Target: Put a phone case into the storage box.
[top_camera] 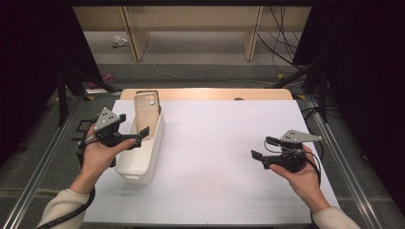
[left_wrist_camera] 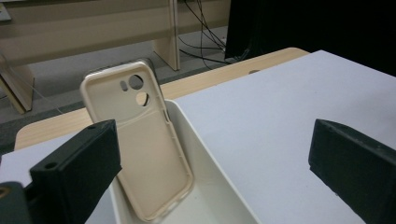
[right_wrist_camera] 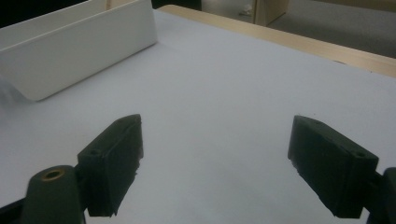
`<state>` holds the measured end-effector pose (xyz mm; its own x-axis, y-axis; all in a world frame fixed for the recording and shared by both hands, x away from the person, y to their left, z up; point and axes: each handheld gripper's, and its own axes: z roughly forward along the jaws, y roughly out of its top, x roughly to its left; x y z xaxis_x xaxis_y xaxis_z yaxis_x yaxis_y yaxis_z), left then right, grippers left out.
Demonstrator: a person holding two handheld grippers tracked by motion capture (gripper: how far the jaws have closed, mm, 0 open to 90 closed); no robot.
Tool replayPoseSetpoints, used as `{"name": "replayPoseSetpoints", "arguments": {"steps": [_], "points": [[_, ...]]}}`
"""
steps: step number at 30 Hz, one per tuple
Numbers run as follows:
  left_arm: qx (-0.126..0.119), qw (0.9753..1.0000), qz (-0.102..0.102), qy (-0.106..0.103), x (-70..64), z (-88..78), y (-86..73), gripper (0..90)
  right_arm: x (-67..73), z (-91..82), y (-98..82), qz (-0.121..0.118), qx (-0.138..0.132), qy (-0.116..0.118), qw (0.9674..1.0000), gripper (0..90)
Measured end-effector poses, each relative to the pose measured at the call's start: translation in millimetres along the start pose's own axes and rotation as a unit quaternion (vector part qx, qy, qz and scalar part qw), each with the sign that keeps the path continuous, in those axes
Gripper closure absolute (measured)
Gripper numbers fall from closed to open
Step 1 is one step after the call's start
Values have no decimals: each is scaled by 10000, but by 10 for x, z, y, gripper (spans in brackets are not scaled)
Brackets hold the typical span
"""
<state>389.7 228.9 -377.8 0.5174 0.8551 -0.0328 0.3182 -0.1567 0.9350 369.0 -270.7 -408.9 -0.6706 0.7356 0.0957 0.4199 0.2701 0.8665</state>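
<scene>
High view: a white bin (top_camera: pixel 143 152) stands on the white table sheet (top_camera: pixel 215 157), left of frame centre, with its long axis running up the frame. A beige phone case (top_camera: pixel 145 112) stands on end inside the bin at its far (upper) end, leaning back against the end wall, inner side facing the camera, camera cut-outs at the top.

Left gripper (top_camera: pixel 131 136) is held at the left of the frame, just beside the bin's left wall, its jaws reaching over the rim. The jaws stand wide apart with nothing between them. In the left gripper view, the phone case (left_wrist_camera: pixel 140 140) sits upper left of centre, behind and just right of the left jaw; no pad touches it. The case's lower edge rests on the floor of the bin (left_wrist_camera: pixel 210 163), and its upper part rises well above the rim.

Right gripper (top_camera: pixel 261 150) is held at the right of the frame, over bare sheet, well apart from the bin, with its jaws pointing toward frame left. Its jaws are open and hold nothing. In the right gripper view, the two black jaws frame bare table sheet (right_wrist_camera: pixel 224 102); the bin's outer wall (right_wrist_camera: pixel 79 51) lies at upper left.

A tan wooden table edge (top_camera: pixel 205 93) shows beyond the sheet at the top.
</scene>
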Motion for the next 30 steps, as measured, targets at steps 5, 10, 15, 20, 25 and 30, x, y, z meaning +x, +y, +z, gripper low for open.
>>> {"name": "replayPoseSetpoints", "arguments": {"steps": [5,10,15,20,25,30], "points": [[21,9998,48,-166,-103,-28,-51,11,4,-1,1,-3,1,13,10000,187],[-11,9994,106,-338,-210,-77,-87,3,6,1,0,-20,5,27,10000,184],[-44,9987,53,-515,-308,-110,-158,0,10,3,-1,-33,26,40,10000,181],[-76,9984,212,-519,-401,-149,-209,0,15,9,-2,-34,30,58,10000,170],[-82,9978,360,-554,-479,-179,-268,0,19,10,-4,-39,24,62,10000,170],[-78,9968,423,-677,-538,-240,-299,0,20,7,-6,-38,23,74,10000,169]]}}
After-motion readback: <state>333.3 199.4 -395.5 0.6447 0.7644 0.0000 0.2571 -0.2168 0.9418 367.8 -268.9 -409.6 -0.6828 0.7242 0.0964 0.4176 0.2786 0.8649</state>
